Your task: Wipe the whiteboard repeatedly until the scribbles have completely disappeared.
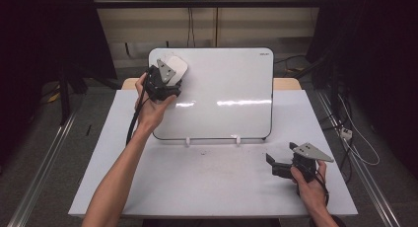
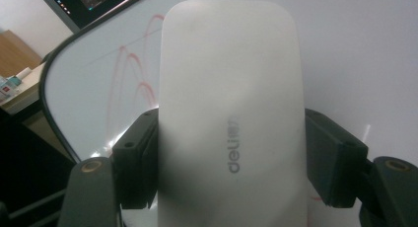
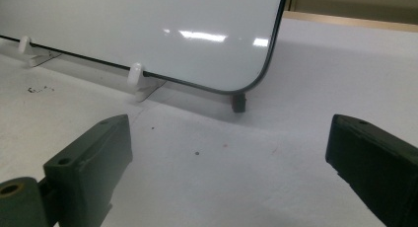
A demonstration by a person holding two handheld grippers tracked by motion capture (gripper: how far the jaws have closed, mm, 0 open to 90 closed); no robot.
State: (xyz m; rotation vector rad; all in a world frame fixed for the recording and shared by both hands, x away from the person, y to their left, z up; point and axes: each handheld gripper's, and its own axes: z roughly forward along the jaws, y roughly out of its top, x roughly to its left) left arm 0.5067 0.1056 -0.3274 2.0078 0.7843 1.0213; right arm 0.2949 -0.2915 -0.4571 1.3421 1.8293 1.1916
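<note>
A whiteboard leans upright on two white feet at the middle of the table. My left gripper is at its upper left corner, shut on a white oblong eraser that lies against the board. In the left gripper view the eraser, marked "deli", fills the space between both jaws, with faint red pen arcs on the board left of it. My right gripper rests low on the table at the front right, open with nothing between its jaws; its view faces the board's lower corner.
The white table runs in front of the board, with small dark specks on it. A white foot and a dark prop hold the board up. Dark curtains stand on both sides. Cables lie on the floor at the right.
</note>
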